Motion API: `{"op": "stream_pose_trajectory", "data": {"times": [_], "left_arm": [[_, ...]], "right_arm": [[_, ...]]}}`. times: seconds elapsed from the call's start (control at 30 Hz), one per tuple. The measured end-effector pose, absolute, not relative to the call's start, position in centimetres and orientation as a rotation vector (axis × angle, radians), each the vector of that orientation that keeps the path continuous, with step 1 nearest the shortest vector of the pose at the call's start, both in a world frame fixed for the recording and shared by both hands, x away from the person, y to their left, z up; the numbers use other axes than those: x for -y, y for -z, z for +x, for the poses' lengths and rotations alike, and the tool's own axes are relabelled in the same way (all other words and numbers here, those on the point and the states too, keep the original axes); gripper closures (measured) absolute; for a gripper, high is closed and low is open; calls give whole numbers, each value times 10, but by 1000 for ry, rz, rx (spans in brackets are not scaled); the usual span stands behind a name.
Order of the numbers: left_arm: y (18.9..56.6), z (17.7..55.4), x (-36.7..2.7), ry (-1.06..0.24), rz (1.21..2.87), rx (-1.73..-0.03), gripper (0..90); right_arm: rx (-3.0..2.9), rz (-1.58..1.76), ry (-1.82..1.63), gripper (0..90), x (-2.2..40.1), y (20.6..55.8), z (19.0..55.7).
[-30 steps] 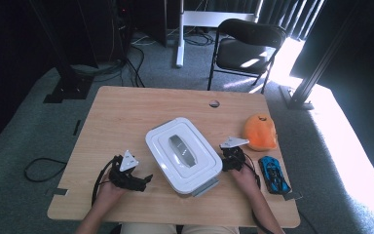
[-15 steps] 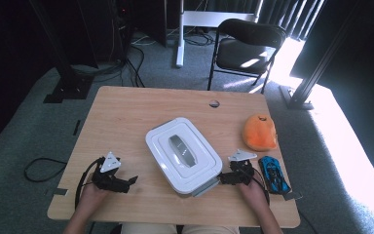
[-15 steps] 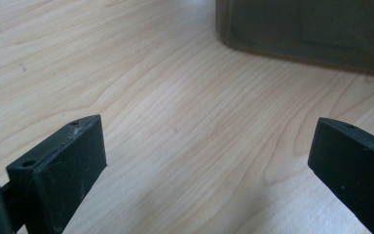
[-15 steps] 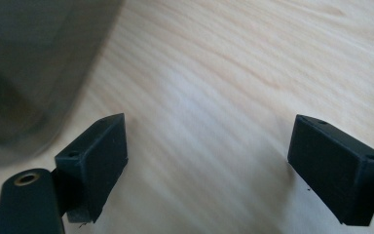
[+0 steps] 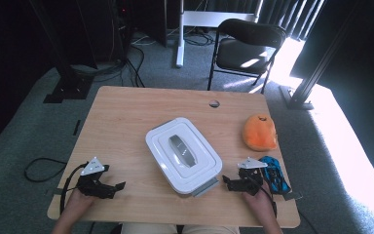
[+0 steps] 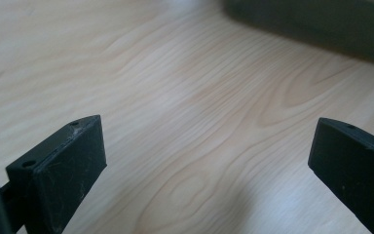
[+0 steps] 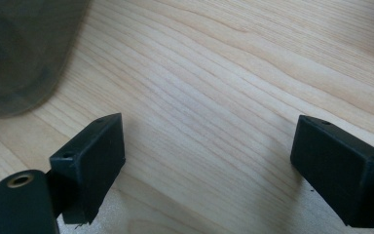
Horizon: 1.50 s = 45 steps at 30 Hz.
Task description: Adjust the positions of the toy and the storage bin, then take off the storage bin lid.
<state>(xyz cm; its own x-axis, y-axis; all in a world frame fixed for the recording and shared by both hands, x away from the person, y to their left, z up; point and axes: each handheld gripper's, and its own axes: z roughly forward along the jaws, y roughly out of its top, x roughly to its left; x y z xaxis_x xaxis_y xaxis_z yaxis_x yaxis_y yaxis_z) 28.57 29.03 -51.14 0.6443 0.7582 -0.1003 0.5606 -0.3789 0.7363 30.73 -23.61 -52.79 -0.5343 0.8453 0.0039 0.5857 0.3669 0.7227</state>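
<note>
No legible text, label, brand, number or sign is present in any view; the white lidded box carries a grey handle plate with no readable marking at this resolution; the blue packet near the table's right edge shows dark patterning too small to resolve into characters; the orange object bears no visible print; the wooden table surface shows grain only.
</note>
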Motion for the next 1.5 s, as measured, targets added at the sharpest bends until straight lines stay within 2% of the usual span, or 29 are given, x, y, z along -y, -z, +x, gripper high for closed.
{"op": "stream_pose_trajectory", "data": {"times": [0.7, 0.93, 1.07, 1.5], "left_arm": [[504, 281, -291, -311, 2136, -1129, 9], [482, 273, -285, -346, 2096, -1142, 9], [466, 269, -275, -363, 2099, -1095, 9], [422, 270, -227, -407, 2107, -1003, 9]], "right_arm": [[-2269, 1246, -972, 122, 236, 528, 308], [-2270, 1246, -972, 122, 236, 528, 308], [-2270, 1247, -973, 122, 236, 528, 308], [-2270, 1247, -972, 122, 236, 528, 308]]}}
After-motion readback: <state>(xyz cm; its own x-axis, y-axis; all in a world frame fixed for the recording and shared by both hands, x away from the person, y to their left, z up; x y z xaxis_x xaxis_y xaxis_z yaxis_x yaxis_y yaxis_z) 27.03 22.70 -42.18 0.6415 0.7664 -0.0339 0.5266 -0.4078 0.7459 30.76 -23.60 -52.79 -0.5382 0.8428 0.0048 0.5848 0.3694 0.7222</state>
